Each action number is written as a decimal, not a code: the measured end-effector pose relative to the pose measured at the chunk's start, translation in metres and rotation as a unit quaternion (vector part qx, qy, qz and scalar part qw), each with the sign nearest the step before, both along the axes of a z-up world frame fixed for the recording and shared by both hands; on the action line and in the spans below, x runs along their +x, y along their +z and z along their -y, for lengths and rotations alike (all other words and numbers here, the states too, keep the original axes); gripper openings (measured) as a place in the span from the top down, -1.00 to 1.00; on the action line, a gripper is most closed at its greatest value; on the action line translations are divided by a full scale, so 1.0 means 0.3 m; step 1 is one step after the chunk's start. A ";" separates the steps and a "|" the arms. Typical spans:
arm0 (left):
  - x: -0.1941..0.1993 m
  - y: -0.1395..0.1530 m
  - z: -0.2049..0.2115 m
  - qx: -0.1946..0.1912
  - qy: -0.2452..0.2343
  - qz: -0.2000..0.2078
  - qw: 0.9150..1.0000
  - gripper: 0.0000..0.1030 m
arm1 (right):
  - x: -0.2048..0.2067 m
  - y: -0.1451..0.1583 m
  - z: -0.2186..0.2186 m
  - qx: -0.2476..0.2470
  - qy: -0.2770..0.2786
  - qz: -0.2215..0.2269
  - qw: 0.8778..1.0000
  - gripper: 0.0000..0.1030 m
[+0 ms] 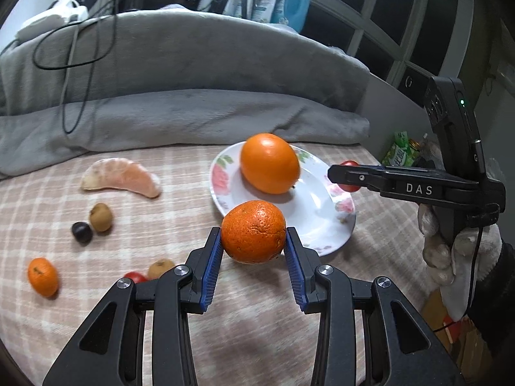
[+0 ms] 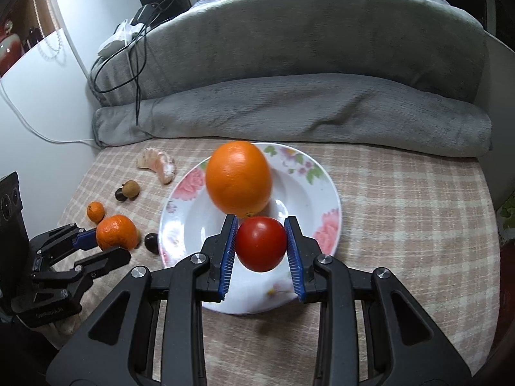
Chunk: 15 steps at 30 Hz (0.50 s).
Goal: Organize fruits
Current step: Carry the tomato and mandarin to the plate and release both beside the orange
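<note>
1. Leftmost, on the checked cloth, a small mandarin lies alone near the edge.
2. Further in, a dark round fruit touches a brown longan; behind them lies a peeled pomelo wedge, curved and pale pink.
3. Nearer the camera, a second longan sits just beside a small red fruit, both partly hidden behind the left gripper's finger.
4. At centre, the left gripper is clamped on a rough-skinned tangerine — blue pads press it from both sides. It is held just beside the plate's near rim; whether it touches the cloth cannot be told.
5. In the right wrist view the same tangerine shows at the left, pinched in the left gripper, with a dark fruit between it and the plate.
6. Right of centre, a white plate with pink flowers on its rim rests on the cloth. A large smooth orange sits in it.
7. Over the plate's near side, the right gripper is closed on a red tomato — it appears to hang above the plate, just in front of the orange.
8. Far right in the left wrist view, the right gripper reaches in sideways over the plate's edge, held by a white-gloved hand.
9. Behind everything, a grey blanket is heaped, with black cables trailing over its left part.
</note>
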<state>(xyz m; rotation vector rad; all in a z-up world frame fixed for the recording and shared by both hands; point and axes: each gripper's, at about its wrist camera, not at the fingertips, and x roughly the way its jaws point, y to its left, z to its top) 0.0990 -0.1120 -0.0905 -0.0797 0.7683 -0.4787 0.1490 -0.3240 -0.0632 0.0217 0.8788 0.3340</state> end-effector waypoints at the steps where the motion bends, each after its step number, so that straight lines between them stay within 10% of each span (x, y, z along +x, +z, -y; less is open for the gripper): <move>1: 0.004 -0.003 0.011 0.001 -0.003 -0.001 1.000 0.29 | 0.005 -0.002 0.009 0.001 -0.002 -0.001 1.000 0.40; 15: 0.046 -0.031 0.120 0.009 -0.030 -0.014 0.999 0.29 | 0.070 -0.025 0.041 0.013 -0.013 -0.010 1.000 0.40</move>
